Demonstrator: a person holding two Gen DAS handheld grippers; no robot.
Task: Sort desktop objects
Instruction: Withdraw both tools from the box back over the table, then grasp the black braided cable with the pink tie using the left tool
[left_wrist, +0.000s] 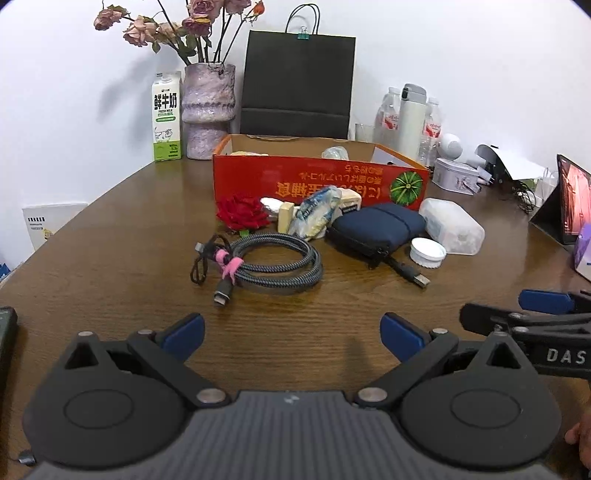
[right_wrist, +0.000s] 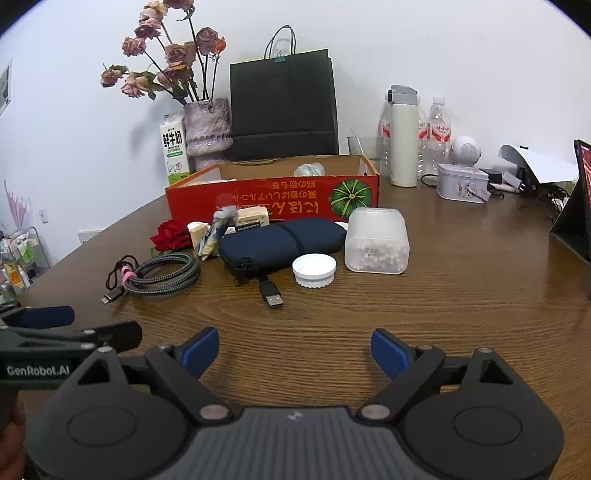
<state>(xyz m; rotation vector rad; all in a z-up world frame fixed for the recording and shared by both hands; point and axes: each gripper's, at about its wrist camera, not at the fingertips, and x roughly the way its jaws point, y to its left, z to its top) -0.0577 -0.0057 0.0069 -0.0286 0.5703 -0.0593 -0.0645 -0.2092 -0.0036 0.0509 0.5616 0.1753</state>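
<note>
A red cardboard box (left_wrist: 317, 181) (right_wrist: 273, 201) stands open on the wooden table. In front of it lie a coiled grey cable (left_wrist: 269, 266) (right_wrist: 162, 275), a red fabric rose (left_wrist: 242, 214) (right_wrist: 170, 234), a navy zip pouch (left_wrist: 376, 227) (right_wrist: 284, 240), a white lid (left_wrist: 426, 253) (right_wrist: 314, 269), a frosted plastic box (left_wrist: 452, 225) (right_wrist: 376, 240), a snack packet (left_wrist: 317, 214) (right_wrist: 218, 230) and a USB plug (left_wrist: 415, 275) (right_wrist: 271, 293). My left gripper (left_wrist: 291, 334) is open and empty, short of the cable. My right gripper (right_wrist: 295, 350) is open and empty, short of the lid.
Behind the box stand a milk carton (left_wrist: 167, 116), a vase of dried roses (left_wrist: 208, 110), a black paper bag (left_wrist: 297, 85), bottles and a white flask (right_wrist: 404, 136), and a tin (right_wrist: 461, 182). A tablet (right_wrist: 576, 206) leans at the right edge.
</note>
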